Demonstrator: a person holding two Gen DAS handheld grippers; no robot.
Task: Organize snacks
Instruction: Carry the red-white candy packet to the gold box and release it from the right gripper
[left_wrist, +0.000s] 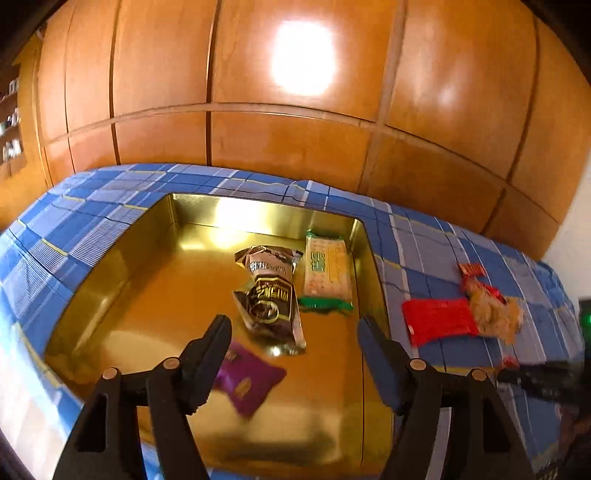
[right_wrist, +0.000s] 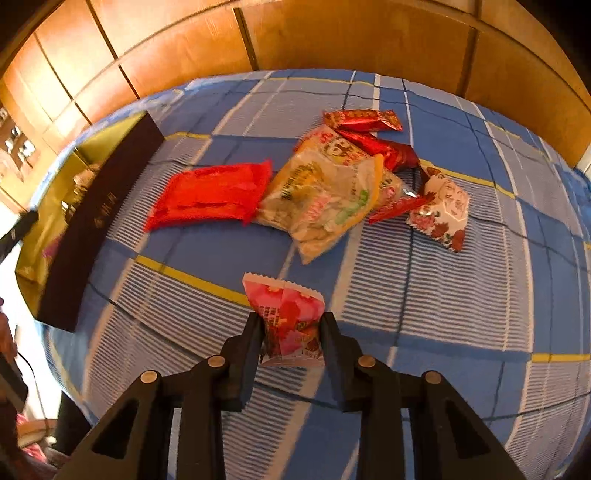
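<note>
My left gripper (left_wrist: 293, 323) hangs open over the gold tin (left_wrist: 110, 295), nothing between its fingers. A purple snack packet (left_wrist: 247, 384) lies in the tin just below the left finger, blurred. A brown packet (left_wrist: 271, 295) and a yellow-green packet (left_wrist: 327, 273) lie further back in the tin. My right gripper (right_wrist: 291, 325) is shut on a pink snack packet (right_wrist: 286, 317) above the blue plaid cloth (right_wrist: 461, 314). Beyond it lie a red packet (right_wrist: 210, 195), a clear yellow bag (right_wrist: 325, 195), some red wrappers (right_wrist: 364, 122) and a white flowered packet (right_wrist: 441, 210).
The tin's dark outer wall (right_wrist: 96, 218) stands at the left of the right wrist view. Wooden panelling (left_wrist: 295, 129) runs behind the table. A red packet (left_wrist: 439, 321) and a crumbly bag (left_wrist: 493, 312) lie on the cloth right of the tin.
</note>
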